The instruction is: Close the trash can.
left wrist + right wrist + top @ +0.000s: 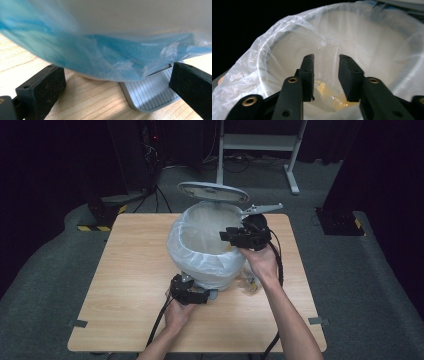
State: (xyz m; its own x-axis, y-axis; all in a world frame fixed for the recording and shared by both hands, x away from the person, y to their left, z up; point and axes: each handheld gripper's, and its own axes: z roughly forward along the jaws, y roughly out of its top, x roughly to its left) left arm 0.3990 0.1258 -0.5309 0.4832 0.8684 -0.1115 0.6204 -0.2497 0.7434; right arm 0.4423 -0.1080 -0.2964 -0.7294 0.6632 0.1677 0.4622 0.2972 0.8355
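Note:
A white pedal bin (207,255) stands mid-table with its grey lid (213,192) raised and a thin white bag liner (262,62) folded over its rim. My right gripper (231,235) hangs over the bin's right rim, pointing inward. Its jaws (326,60) stand open with nothing between them. Below them, a yellow wrapper (329,96) lies at the bottom of the liner. My left gripper (197,296) rests low at the bin's front base. It is open (115,75), with the grey ribbed pedal (152,92) between its jaws, nearer the right one.
The bin sits on a light wooden table (130,270). A crumpled clear and yellow wrapper (250,282) lies on the table right of the bin's base. A white metal stand (260,142) is on the floor behind the table.

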